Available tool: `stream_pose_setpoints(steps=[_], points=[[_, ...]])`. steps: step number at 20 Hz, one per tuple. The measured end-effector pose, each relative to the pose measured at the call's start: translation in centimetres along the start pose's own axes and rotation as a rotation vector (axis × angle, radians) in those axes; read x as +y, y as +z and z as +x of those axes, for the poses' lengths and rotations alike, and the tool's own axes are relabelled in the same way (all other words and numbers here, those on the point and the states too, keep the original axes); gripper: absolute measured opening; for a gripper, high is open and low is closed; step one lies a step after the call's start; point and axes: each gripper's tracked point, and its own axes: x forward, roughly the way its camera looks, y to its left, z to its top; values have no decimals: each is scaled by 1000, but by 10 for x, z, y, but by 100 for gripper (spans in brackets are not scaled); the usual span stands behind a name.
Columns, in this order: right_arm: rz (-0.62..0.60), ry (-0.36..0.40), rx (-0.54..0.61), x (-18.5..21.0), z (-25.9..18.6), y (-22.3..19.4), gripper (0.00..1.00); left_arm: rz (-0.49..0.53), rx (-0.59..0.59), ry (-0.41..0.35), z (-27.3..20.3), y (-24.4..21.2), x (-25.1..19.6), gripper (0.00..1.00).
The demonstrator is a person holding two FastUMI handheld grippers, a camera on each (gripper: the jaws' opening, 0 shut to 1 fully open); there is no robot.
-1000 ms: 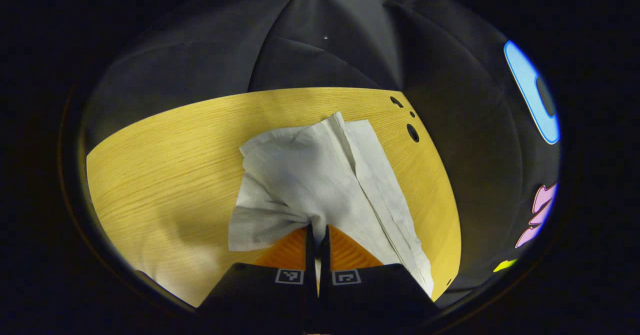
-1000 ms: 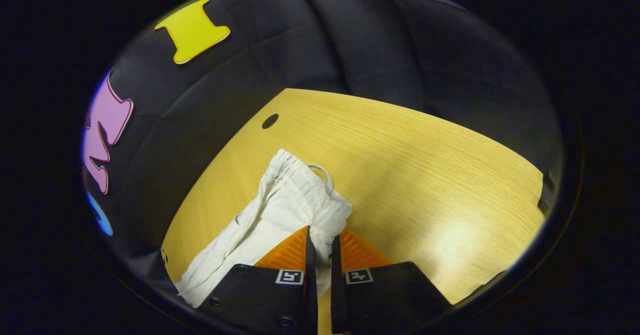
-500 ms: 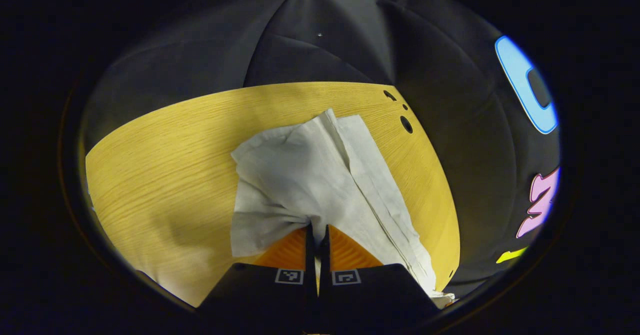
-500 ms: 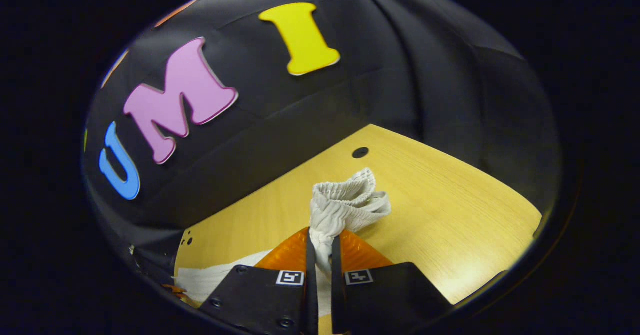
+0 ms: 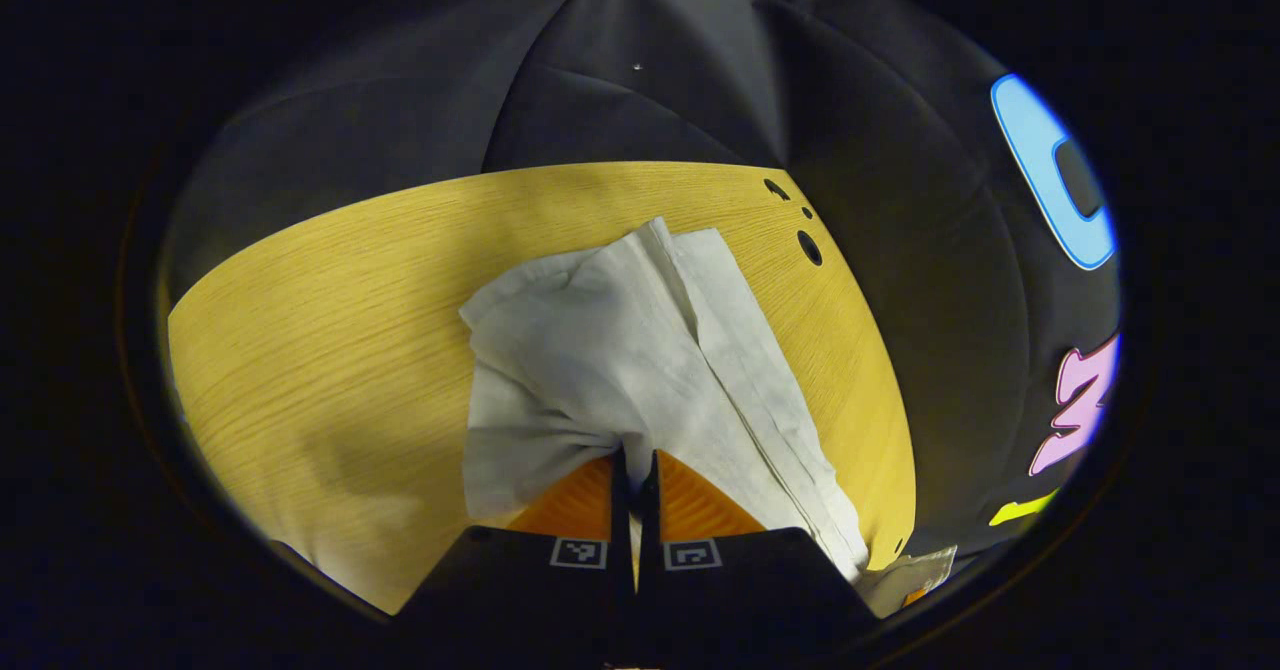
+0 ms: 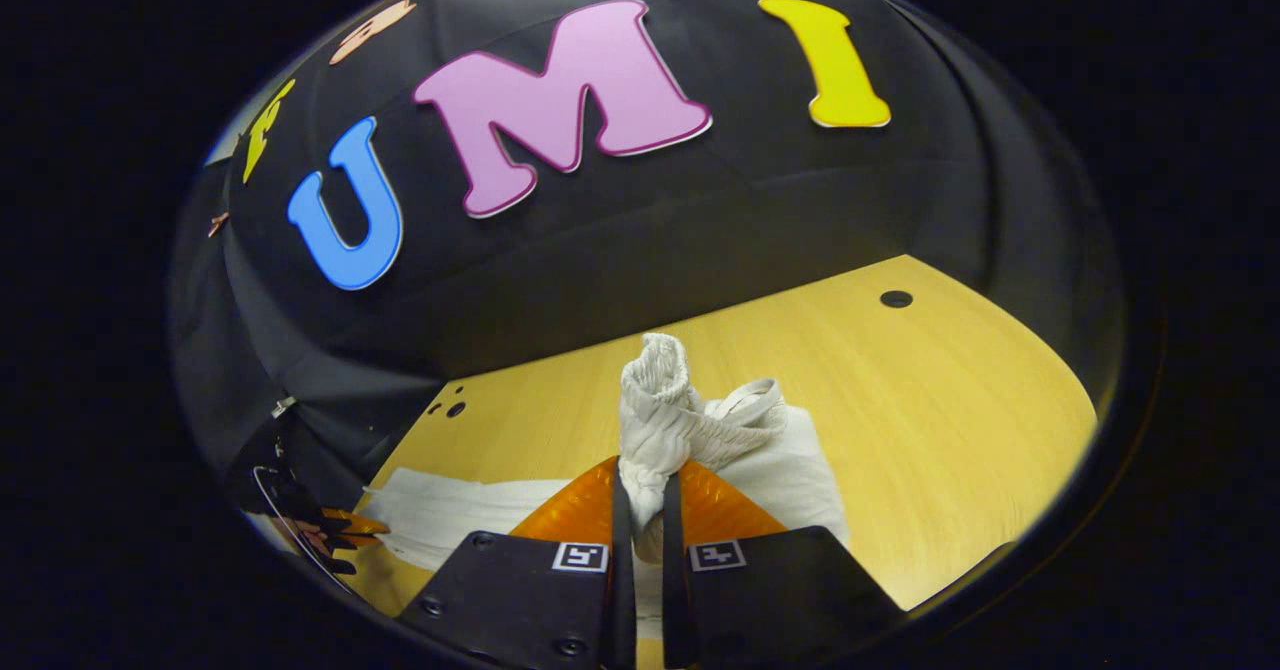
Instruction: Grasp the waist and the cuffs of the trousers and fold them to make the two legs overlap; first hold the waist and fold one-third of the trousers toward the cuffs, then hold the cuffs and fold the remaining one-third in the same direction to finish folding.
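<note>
Pinching the gathered waist (image 6: 655,400), the right gripper (image 6: 640,495) is lifting it off the table (image 6: 950,400) — the left gripper (image 5: 632,470) is clamping a cuff (image 5: 540,450). Legs are lying roughly overlapped; both thirds look unfolded.

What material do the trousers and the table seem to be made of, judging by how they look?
Trousers: probably a thin woven cloth, cotton or linen-like, matte and off-white; it creases sharply, shows stitched seams, and the waist gathers in fine ribs as if elastic.
Table: wood or a wood-look laminate, yellow with fine straight grain lines; its smooth top gives a soft sheen. Which of the two cannot be told.
</note>
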Motion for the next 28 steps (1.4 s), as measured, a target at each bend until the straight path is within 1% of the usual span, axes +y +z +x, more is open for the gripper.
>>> stream_pose_setpoints(steps=[3,5,7,8,9,10,11,12,14,16,17,18,19,20,22,26,27,28], points=[[-62,18,113,24,10,-48,14,3,3,-9,-1,1,0,6],[-109,24,180,31,19,-76,15,7,6,-14,-2,1,0,7],[-91,40,248,33,21,-100,16,11,9,-18,-1,1,-1,7],[-69,48,289,37,21,-110,24,13,9,-19,-1,1,0,6],[-56,53,298,40,21,-115,28,15,9,-19,-2,1,0,6],[-38,74,303,47,21,-115,23,17,9,-19,-2,0,-1,7],[-21,95,300,53,20,-113,29,20,7,-18,-2,1,-1,6],[-6,118,289,61,18,-110,50,24,7,-18,-2,1,-1,6],[26,177,272,74,11,-102,58,30,6,-18,-3,1,-1,7],[77,265,253,94,0,-90,61,28,4,-21,-2,1,-1,6],[77,271,240,95,-3,-85,62,28,3,-24,-2,2,-1,6],[69,258,229,90,-7,-81,67,27,4,-27,-2,2,-2,6],[62,240,221,82,-10,-77,58,26,5,-32,-3,2,-2,6],[63,222,212,74,-15,-73,67,24,5,-34,-3,3,-2,7],[77,180,202,53,-23,-69,67,19,-2,-48,-5,6,-4,6],[90,106,182,9,-44,-60,67,-3,-43,-131,-19,15,-24,6],[99,92,177,1,-49,-58,57,4,-58,-153,-26,18,-32,6],[107,78,169,-6,-53,-55,67,20,-76,-177,-30,21,-42,6]])
